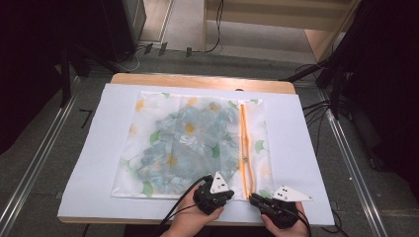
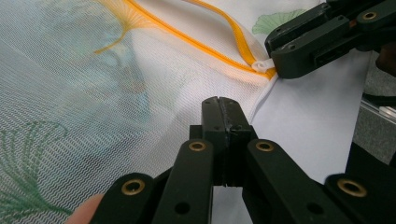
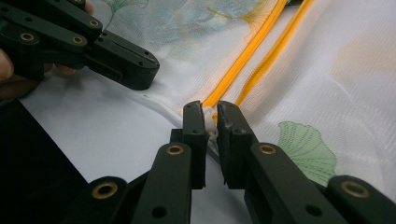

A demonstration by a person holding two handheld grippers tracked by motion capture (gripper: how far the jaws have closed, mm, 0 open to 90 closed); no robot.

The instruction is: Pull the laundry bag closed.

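Mesh laundry bag (image 1: 192,143) lies flat on the white sheet (image 1: 99,148). Left gripper (image 2: 223,109) pinches bag's near hem; right gripper (image 3: 211,116) clamps the zipper pull (image 3: 208,122) at the orange zipper (image 3: 247,56) end. Risk: tiny pull slips out, shallow bite.

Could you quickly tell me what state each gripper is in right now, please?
Left gripper: shut, pinching the edge of the mesh laundry bag.
Right gripper: shut on the white zipper pull at the orange zipper's near end.

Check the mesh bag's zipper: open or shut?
Open: the orange zipper tapes run apart along the mesh bag, meeting only at the white pull.
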